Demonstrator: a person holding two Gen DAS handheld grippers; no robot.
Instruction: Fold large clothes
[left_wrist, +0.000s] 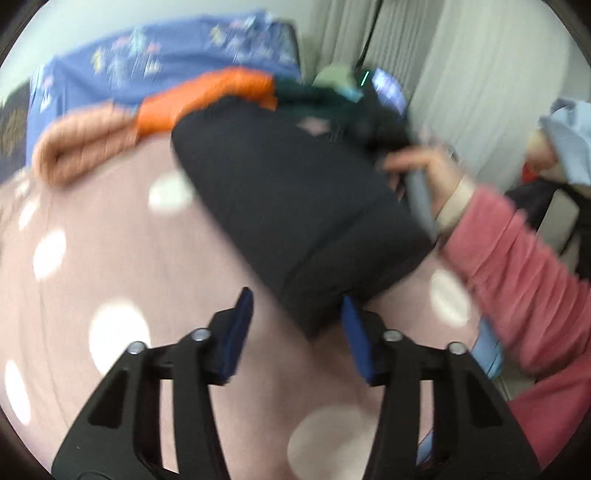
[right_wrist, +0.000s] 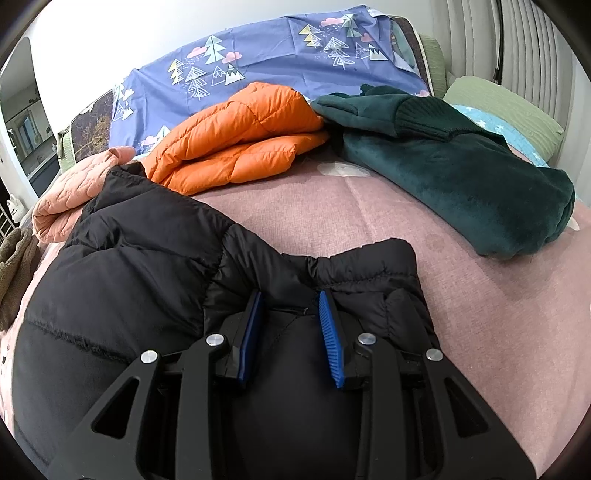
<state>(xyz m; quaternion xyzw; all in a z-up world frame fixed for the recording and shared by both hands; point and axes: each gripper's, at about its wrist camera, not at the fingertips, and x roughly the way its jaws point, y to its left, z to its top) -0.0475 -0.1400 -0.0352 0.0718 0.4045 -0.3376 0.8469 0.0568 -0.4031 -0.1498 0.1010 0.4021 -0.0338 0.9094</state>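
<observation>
Black coat (right_wrist: 140, 258): it lies on the pink bed (right_wrist: 461, 314), low and left in the right view, so I can fold it flat.
Right tongs (right_wrist: 291, 325): partly open, pads dug into the coat's collar folds to pin it; a real grip I cannot tell.
Left tongs (left_wrist: 295, 321): partly open, holding nothing, at the coat's lower edge.
Orange coat (right_wrist: 240, 136): folded already, pushed to the back.

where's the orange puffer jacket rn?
Right wrist view, upper centre: orange puffer jacket lies folded on the bed, between the peach quilted garment and the dark green fleece.
</observation>
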